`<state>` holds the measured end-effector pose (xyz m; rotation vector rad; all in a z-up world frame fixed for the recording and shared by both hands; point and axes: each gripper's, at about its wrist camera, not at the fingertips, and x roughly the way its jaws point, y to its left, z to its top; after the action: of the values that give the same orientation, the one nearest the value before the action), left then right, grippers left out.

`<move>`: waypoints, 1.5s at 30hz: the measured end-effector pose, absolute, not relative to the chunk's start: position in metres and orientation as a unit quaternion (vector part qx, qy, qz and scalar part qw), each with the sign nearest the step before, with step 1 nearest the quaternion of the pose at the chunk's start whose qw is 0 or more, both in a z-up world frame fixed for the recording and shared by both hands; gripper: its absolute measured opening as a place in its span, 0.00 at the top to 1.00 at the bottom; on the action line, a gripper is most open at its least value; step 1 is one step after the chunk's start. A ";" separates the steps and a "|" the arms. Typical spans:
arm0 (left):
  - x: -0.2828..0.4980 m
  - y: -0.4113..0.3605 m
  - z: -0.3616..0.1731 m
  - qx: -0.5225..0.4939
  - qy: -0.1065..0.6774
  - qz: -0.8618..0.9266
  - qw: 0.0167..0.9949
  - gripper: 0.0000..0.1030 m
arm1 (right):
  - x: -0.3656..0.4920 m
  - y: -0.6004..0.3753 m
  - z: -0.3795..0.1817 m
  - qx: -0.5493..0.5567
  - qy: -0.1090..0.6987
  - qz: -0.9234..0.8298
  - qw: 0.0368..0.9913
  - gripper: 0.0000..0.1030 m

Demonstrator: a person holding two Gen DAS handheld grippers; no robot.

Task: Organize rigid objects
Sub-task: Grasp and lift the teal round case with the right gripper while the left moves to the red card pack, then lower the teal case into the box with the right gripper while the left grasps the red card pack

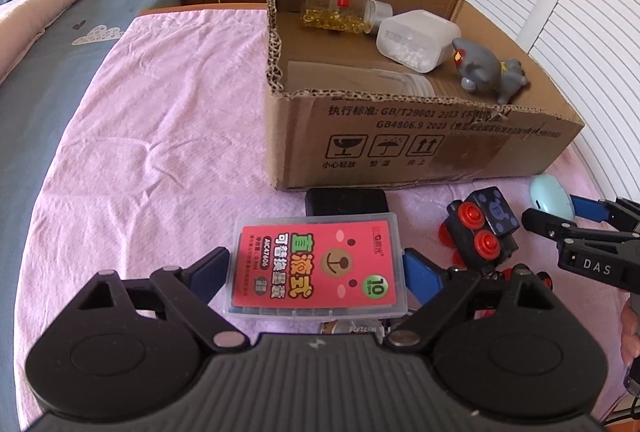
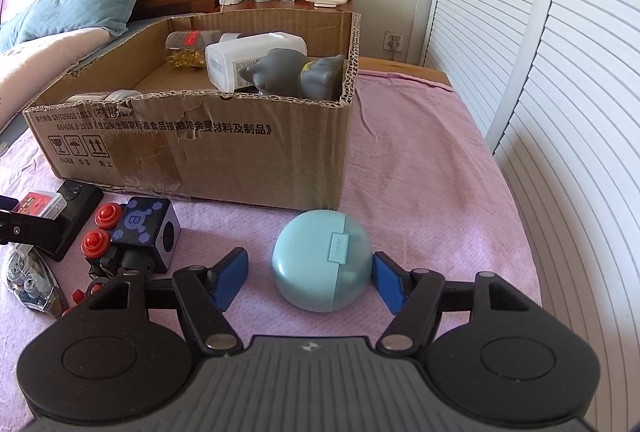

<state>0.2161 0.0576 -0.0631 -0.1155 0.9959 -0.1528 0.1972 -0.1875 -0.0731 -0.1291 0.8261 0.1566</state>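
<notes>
The right gripper stands wide open around the round blue case, which lies on the pink cloth just in front of the cardboard box. One blue pad is on each side of the case, both a little apart from it, so nothing is held yet. The case sits straight ahead between the fingers. Its seam and small clasp run about along the line of the fingers, so I think the pads will close on the two smooth round sides.

The left gripper is also wide open, with its fingers on both sides of the flat plastic box with the red label. The long side of this box points forward, toward the cardboard box, and the pads face its two long edges. I cannot tell if they touch it.

Each hand has its own thing right before it. The cardboard box, where a bottle, a white container and a grey toy lie already, is just behind both.
</notes>
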 end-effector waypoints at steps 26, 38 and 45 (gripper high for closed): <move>0.202 0.054 -0.040 0.032 0.475 -0.122 0.871 0.13 | 0.180 -0.192 -0.062 -0.073 0.419 0.084 0.901 0.44; 0.182 0.051 -0.014 0.068 0.459 -0.146 0.874 0.13 | 0.160 -0.191 -0.021 -0.093 0.390 0.115 0.909 0.44; 0.177 0.054 0.002 0.070 0.444 -0.150 0.880 0.13 | 0.173 -0.185 0.024 -0.094 0.341 0.142 0.925 0.44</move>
<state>0.1771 0.0539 0.0017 0.1452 0.9261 -0.3115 0.1735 -0.1846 0.0238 -0.1931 0.6997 0.2912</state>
